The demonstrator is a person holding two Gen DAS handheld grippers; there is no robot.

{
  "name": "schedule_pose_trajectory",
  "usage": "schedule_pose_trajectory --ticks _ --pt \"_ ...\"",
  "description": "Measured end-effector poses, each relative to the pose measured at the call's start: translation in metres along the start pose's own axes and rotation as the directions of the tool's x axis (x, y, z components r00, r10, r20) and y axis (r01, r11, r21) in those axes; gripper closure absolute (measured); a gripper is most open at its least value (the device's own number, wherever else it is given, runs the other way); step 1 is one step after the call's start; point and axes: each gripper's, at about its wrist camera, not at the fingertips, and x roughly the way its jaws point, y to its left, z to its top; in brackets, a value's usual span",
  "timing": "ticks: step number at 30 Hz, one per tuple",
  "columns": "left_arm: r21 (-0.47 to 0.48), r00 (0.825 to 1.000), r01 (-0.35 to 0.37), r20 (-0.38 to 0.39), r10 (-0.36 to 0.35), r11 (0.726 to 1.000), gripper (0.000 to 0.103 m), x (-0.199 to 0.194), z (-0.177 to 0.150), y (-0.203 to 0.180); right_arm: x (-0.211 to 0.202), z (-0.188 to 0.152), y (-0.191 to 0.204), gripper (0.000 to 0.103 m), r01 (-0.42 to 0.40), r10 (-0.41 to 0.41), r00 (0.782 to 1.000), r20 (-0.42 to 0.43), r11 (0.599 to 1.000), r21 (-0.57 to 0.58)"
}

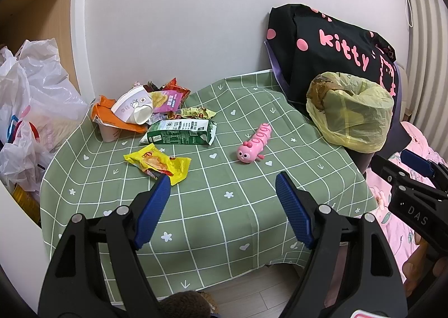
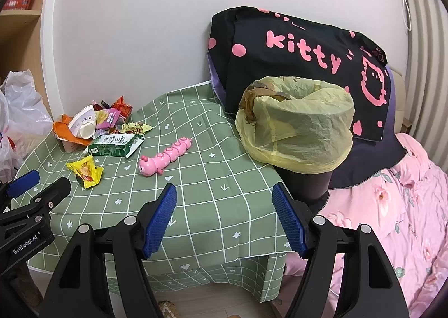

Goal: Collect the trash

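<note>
A table under a green checked cloth fills both views. At its right edge stands a bin lined with a yellow bag, well apart from everything else. The trash pile of wrappers and a paper cup sits at the table's far left corner, with a green carton just in front and a yellow wrapper nearer. A pink caterpillar toy lies mid-table. The left gripper and right gripper hover over the table's near side, fingers spread, empty.
</note>
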Motion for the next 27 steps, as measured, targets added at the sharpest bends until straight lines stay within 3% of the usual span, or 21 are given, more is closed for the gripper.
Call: schedule_pose_trajectory --ticks 27 --pt "0.001 1.0 0.002 0.0 -0.002 1.0 0.029 -0.0013 0.0 -0.0022 -0.0001 -0.0003 -0.0007 0.036 -0.001 0.001 1.0 0.002 1.0 -0.001"
